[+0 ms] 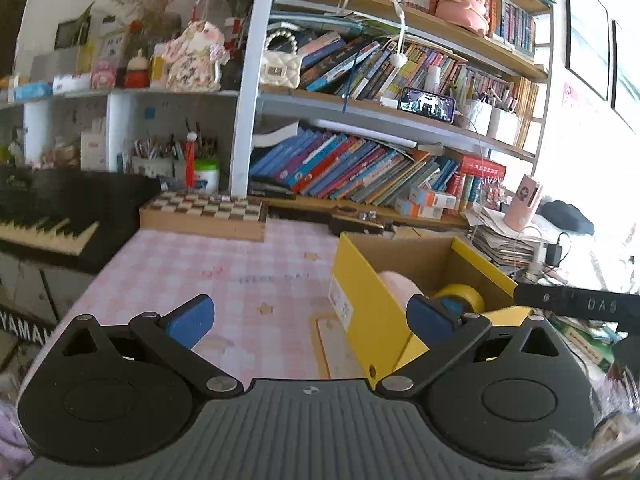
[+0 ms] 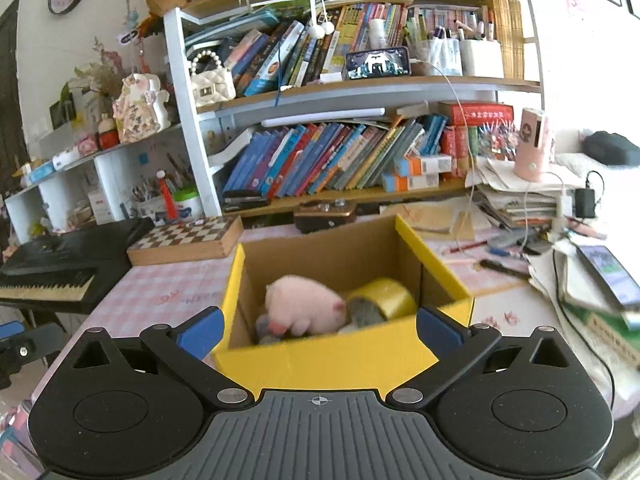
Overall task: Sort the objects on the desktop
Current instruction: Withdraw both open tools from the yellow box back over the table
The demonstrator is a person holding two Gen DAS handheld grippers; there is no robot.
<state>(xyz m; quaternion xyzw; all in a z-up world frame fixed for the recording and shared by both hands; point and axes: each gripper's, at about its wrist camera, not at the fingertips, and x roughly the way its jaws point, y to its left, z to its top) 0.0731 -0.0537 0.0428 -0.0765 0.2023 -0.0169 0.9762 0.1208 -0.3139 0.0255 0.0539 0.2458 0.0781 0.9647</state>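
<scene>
both hand-held grippers, left (image 1: 310, 322) and right (image 2: 320, 330), gape empty at the yellow box (image 2: 340, 356) rim.

A yellow cardboard box (image 2: 348, 356) with a plain brown inside stands open on the pink checked tablecloth (image 2: 160, 292), just in front of the wooden chessboard (image 2: 188, 238). Inside it, a pink plush toy (image 2: 304, 306) lies on its side toward the box's left wall. A roll of yellow tape (image 2: 384, 296) rests tilted against the toy's right side, near the box's right wall. Something grey lies under them, too blurred to name.
</scene>
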